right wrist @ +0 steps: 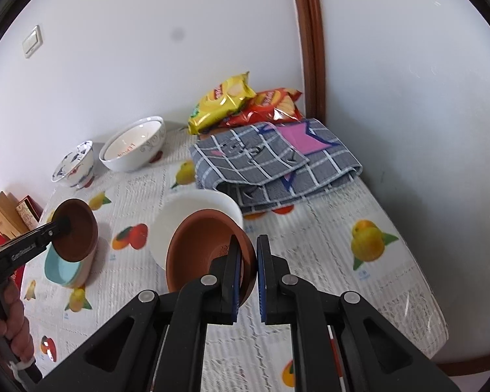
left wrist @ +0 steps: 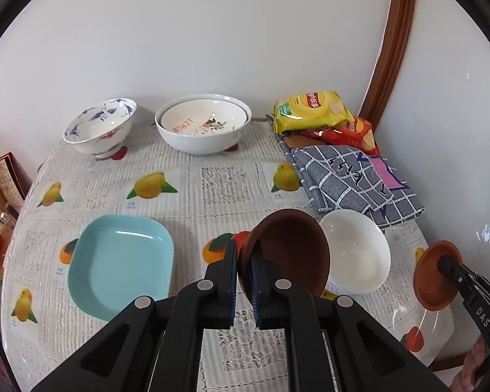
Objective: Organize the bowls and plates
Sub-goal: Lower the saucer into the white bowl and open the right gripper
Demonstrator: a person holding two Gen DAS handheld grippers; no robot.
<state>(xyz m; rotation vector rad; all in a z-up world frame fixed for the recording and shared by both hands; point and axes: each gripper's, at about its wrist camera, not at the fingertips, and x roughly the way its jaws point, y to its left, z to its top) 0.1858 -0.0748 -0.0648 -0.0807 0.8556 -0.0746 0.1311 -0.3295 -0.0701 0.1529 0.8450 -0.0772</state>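
My left gripper is shut on the rim of a dark brown bowl and holds it tilted above the table, right of a light blue square plate. My right gripper is shut on the rim of a second brown bowl, held tilted in front of a plain white bowl. The white bowl stands just right of the left gripper's bowl. At the back stand a blue-patterned bowl and a large white bowl with a lemon-print dish nested in it.
A folded grey checked cloth lies at the back right, with yellow and red snack bags behind it. Boxes stand off the table's left edge. The wall is close behind and to the right.
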